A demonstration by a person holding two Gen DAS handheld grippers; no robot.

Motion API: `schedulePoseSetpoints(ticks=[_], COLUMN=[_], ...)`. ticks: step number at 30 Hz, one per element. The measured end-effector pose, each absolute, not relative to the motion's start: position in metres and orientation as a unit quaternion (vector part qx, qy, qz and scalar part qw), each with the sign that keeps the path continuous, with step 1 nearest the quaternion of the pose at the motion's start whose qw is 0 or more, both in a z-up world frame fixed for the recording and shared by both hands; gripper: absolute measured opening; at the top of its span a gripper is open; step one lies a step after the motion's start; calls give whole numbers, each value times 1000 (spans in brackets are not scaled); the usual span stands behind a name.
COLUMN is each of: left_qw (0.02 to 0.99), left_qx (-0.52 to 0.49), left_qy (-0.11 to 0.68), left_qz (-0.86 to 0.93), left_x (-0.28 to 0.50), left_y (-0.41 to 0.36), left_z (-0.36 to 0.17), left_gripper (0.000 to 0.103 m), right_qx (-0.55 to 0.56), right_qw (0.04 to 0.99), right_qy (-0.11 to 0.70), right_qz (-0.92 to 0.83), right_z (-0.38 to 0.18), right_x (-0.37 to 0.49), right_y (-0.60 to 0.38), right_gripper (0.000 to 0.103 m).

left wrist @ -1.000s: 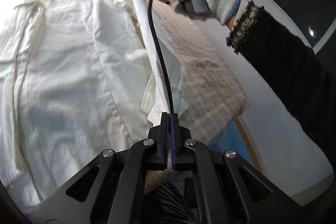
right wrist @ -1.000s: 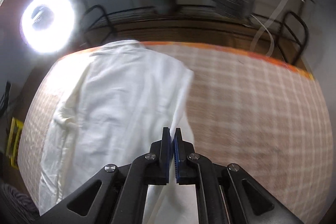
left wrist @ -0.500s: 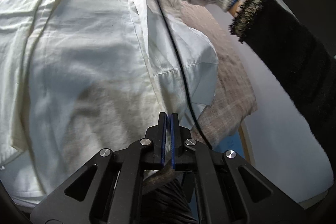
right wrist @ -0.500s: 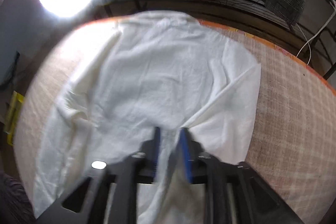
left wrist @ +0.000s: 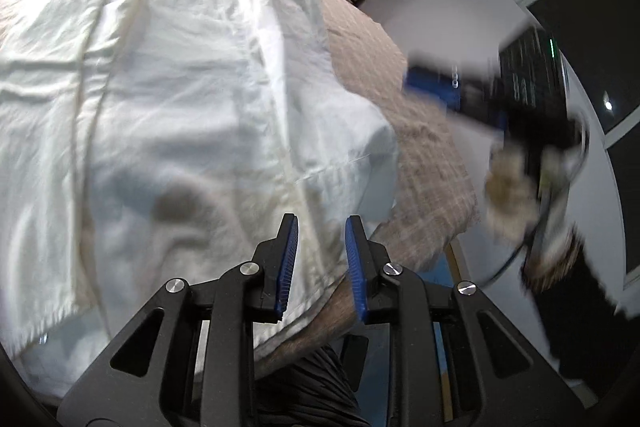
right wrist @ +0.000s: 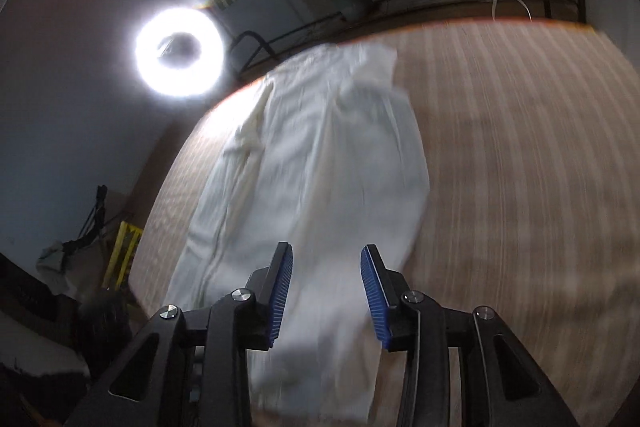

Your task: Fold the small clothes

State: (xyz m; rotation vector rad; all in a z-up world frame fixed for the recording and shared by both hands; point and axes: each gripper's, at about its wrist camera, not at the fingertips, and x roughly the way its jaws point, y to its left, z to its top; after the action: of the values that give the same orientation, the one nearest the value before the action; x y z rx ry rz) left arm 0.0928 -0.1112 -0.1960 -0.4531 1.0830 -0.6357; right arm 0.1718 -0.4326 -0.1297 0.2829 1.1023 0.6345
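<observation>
- While both grippers hang over the table, the white garment (left wrist: 180,99) lies spread flat on the checked cloth (left wrist: 424,163), its near hem close to the table's front edge.
- Left gripper (left wrist: 320,223): jaws have just been opening; blue pads stand apart. Hem of the garment shows in the gap beneath them, but the pads do not press on it. Nothing held.
- Right gripper (right wrist: 326,251): jaws have just been opening, wider than the left's. Garment (right wrist: 320,163) lies below and beyond the gap; pads clear of it. Nothing held.
- Right wrist view: garment reads as a long strip running away from the gripper toward the far table edge, bare cloth (right wrist: 520,167) to its right. Picture smeared by motion.
- Left wrist view: right gripper (left wrist: 436,83) shows blurred at the right, off the table's corner, in a gloved hand (left wrist: 516,187) with a dark sleeve (left wrist: 568,303).
- Ring light (right wrist: 179,51) glows beyond the far left of the table.
</observation>
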Motion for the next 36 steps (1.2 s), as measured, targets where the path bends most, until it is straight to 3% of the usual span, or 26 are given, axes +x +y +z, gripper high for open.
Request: schedulePoseSetpoints(ticks=[5,6,7,9,10,17,24,26,29,32,33,36], left_qw=[773,771,768,763,761,783,790,796,814,821,821,825], left_qx=[-201,-200,-198,-203,-207,-208,-181,-181,-152,-132,-131,-119], left_qy=[520,522,525,530,531,508,519,512,490,487,488,487], left_qz=[-301,-306,-308,-310,-310,-293,-270,-267,-272,-269,-266,-259], left_x=[107,108,108,111,111,105,97,96,100,109,112,116], left_y=[-131,-134,-137,-138,-138,-135,-144,-146,-161,-174,-178,-183], left_z=[-207,-208,-208,-210,-209,-191,-195,-188,-172,-167,-167,-168], left_gripper=[21,10,5,2,1,0,0,0,0,0,0,0], right_qx=[150,151,148,146,150,230,174,153,148,163,168,174], right_qw=[781,779,776,767,762,741,733,747,762,782,782,768], right_qy=[530,531,534,538,540,518,602,595,569,528,526,541], right_qz=[296,298,302,318,324,361,266,254,272,288,290,294], right_z=[-162,-166,-169,-172,-170,-141,-191,-189,-174,-155,-153,-162], right_x=[126,124,124,126,129,138,139,135,127,123,125,135], right_y=[-436,-435,-433,-428,-426,-454,-451,-452,-453,-464,-465,-462], right_gripper=[41,37,33,10,4,1,7,18,23,42,44,39])
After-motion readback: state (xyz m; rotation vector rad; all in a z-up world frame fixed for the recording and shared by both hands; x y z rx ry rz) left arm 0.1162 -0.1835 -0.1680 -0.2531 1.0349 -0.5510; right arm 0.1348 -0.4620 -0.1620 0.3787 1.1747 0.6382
